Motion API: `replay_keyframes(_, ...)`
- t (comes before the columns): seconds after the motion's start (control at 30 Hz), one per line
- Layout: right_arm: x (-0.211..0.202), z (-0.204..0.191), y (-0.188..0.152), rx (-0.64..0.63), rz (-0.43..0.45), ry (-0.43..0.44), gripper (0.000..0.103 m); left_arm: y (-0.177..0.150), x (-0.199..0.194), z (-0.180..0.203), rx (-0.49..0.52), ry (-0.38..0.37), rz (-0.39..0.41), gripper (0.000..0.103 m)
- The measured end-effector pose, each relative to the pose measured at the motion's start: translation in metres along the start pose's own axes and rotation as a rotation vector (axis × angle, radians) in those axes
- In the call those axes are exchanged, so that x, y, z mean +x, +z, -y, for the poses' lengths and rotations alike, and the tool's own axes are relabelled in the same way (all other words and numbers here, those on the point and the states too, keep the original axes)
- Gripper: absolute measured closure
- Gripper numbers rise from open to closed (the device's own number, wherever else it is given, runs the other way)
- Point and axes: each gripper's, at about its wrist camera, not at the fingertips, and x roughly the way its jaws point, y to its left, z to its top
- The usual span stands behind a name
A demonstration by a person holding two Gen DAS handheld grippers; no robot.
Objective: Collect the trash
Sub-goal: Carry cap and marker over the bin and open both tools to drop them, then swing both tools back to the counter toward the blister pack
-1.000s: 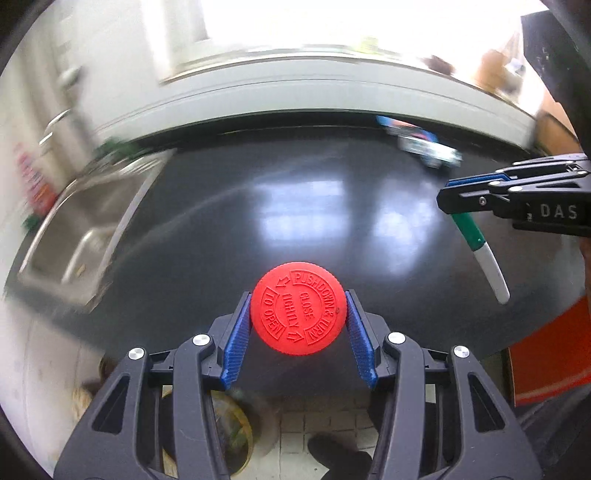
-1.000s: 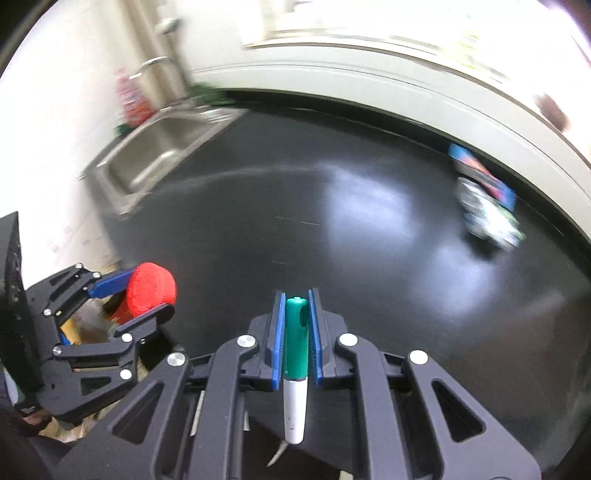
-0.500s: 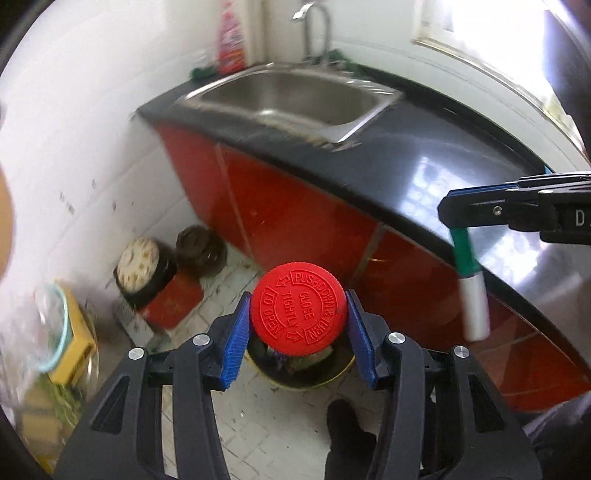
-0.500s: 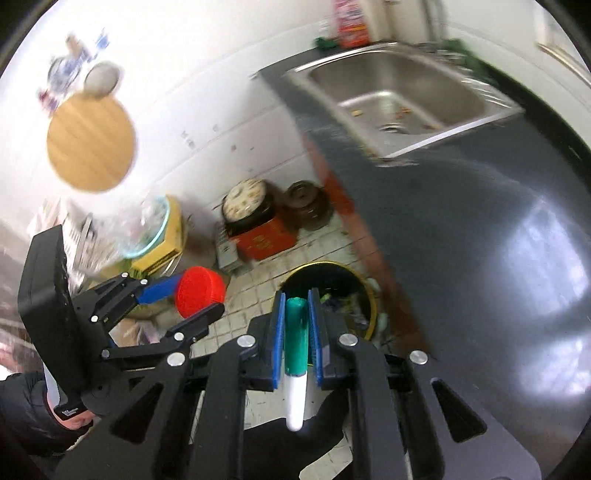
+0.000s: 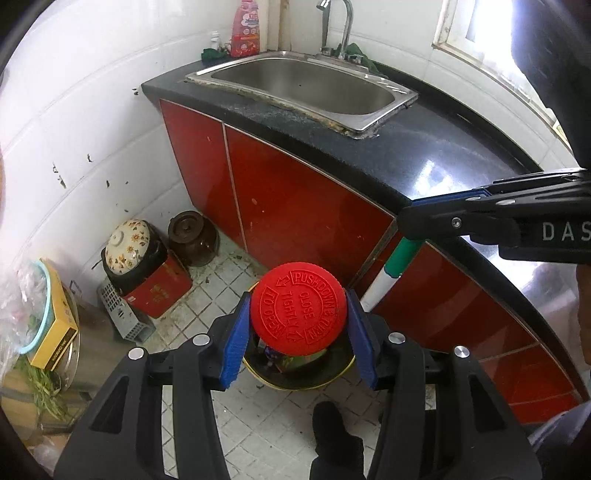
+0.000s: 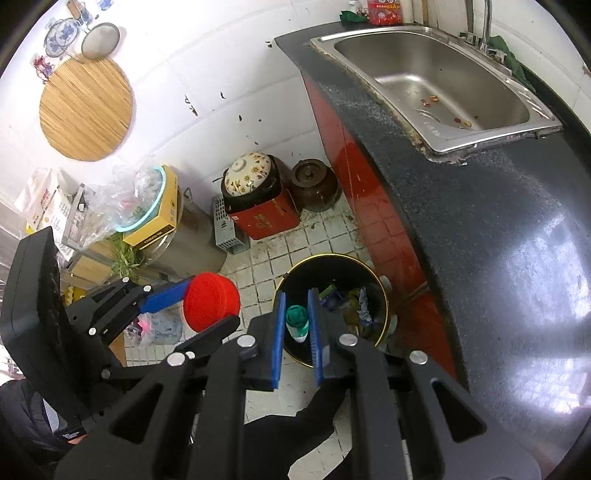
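Trash hung over the bin [image 6: 373, 269] below: my left gripper [image 5: 298, 341] clamped the red cap [image 5: 298, 303], my right gripper [image 6: 297, 334] pinched the green marker [image 6: 297, 322], so next both jaws needed opening

I see white tiled walls [image 5: 92, 122], a grimy tiled floor [image 5: 229, 284], red cabinet doors [image 5: 295, 206] under a black counter [image 6: 498, 240], steel sink [image 5: 306, 86], daylit window [image 5: 476, 26]
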Motion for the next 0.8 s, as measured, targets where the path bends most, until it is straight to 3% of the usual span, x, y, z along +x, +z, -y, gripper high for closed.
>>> replay_keyframes(0.17,0.003,-0.001,0.005,0.003,-0.007,-0.002,0.09,0.004,0.003,0.0,0.002,-0.023,0.004,0.054)
replay_keyframes(0.23,0.006,0.001,0.006,0.01,-0.018,-0.004,0.082,0.005,0.005,-0.001,-0.005,-0.029,-0.002,0.034)
replay_keyframes(0.27,0.005,0.002,0.007,0.014,-0.014,-0.015,0.075,0.006,0.006,-0.002,-0.012,-0.026,-0.001,0.014)
replay_keyframes(0.3,0.004,0.004,0.009,0.017,-0.008,-0.018,0.055,0.006,0.003,-0.004,-0.023,-0.018,0.023,0.013)
replay_keyframes(0.33,0.001,0.007,0.009,0.024,0.009,-0.019,0.047,0.006,0.002,-0.004,-0.028,-0.013,0.032,0.013)
replay_keyframes(0.6,-0.017,0.022,0.009,0.05,0.045,-0.012,0.047,0.009,0.004,-0.005,-0.031,0.01,0.018,0.013)
replay_keyframes(0.8,-0.056,0.06,-0.009,0.134,0.112,-0.05,0.047,0.022,0.002,0.025,0.032,0.004,0.029,0.013)
